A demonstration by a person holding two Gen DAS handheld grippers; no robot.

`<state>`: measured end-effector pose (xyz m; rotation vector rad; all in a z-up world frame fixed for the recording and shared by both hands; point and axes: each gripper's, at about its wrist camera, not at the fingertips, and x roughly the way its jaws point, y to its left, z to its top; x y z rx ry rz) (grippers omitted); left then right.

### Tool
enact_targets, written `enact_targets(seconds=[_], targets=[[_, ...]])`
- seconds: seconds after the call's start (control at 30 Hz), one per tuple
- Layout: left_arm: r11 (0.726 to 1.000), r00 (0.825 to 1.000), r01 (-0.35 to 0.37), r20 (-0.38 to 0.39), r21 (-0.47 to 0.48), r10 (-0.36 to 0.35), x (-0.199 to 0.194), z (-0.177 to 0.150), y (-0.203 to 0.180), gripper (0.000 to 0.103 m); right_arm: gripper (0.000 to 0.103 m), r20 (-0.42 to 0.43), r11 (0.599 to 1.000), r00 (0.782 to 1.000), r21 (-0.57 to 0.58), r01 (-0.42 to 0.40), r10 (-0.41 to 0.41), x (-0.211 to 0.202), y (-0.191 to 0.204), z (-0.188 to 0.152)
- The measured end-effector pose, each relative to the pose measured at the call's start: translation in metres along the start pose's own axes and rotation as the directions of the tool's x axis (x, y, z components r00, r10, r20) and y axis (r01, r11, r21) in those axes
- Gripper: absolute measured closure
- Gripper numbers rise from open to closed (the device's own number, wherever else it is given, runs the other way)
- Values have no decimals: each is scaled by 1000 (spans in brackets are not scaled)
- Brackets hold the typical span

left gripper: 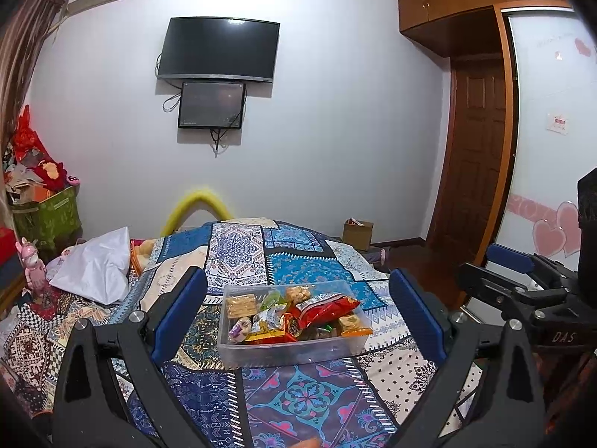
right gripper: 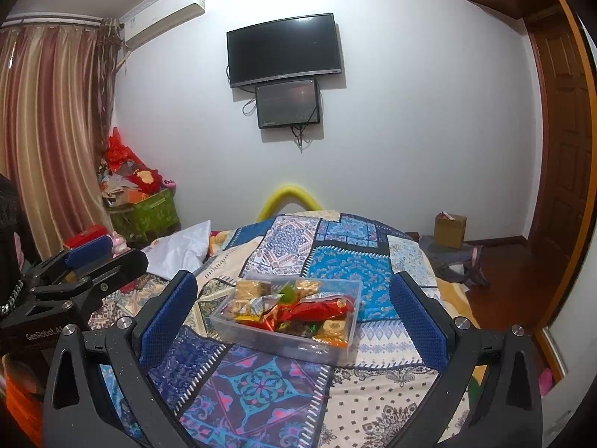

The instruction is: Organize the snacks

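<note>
A clear plastic box (left gripper: 291,352) stands on the patchwork bedspread, filled with several wrapped snacks, among them a red bag (left gripper: 324,308) and a cracker pack (left gripper: 241,304). My left gripper (left gripper: 298,306) is open and empty, held above the bed with the box between its blue pads. In the right wrist view the same box (right gripper: 283,339) lies ahead with the red bag (right gripper: 317,310) on top. My right gripper (right gripper: 294,306) is open and empty, and also shows at the right edge of the left wrist view (left gripper: 522,280). The left gripper shows at the left of the right wrist view (right gripper: 74,272).
The patchwork bedspread (left gripper: 298,395) covers the bed. A white pillow (left gripper: 97,268) lies at the left. A green bin of clutter (right gripper: 145,209) stands by the curtain. A cardboard box (right gripper: 449,229) sits on the floor by the wooden door (left gripper: 474,156). A TV (left gripper: 220,50) hangs on the wall.
</note>
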<state>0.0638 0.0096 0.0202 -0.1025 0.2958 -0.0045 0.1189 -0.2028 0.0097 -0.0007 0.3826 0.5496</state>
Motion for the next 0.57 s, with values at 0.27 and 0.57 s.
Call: enact_targets(seconds=[0.27, 0.57], targets=[[1000, 1000, 3, 12, 6, -3, -3, -1, -4, 1, 0, -6, 1000, 1000, -14, -2, 2, 0, 1, -1], [1000, 1000, -8, -2, -1, 8, 1, -2, -4, 1, 0, -10, 1000, 1000, -14, 1, -1, 1, 1, -2]])
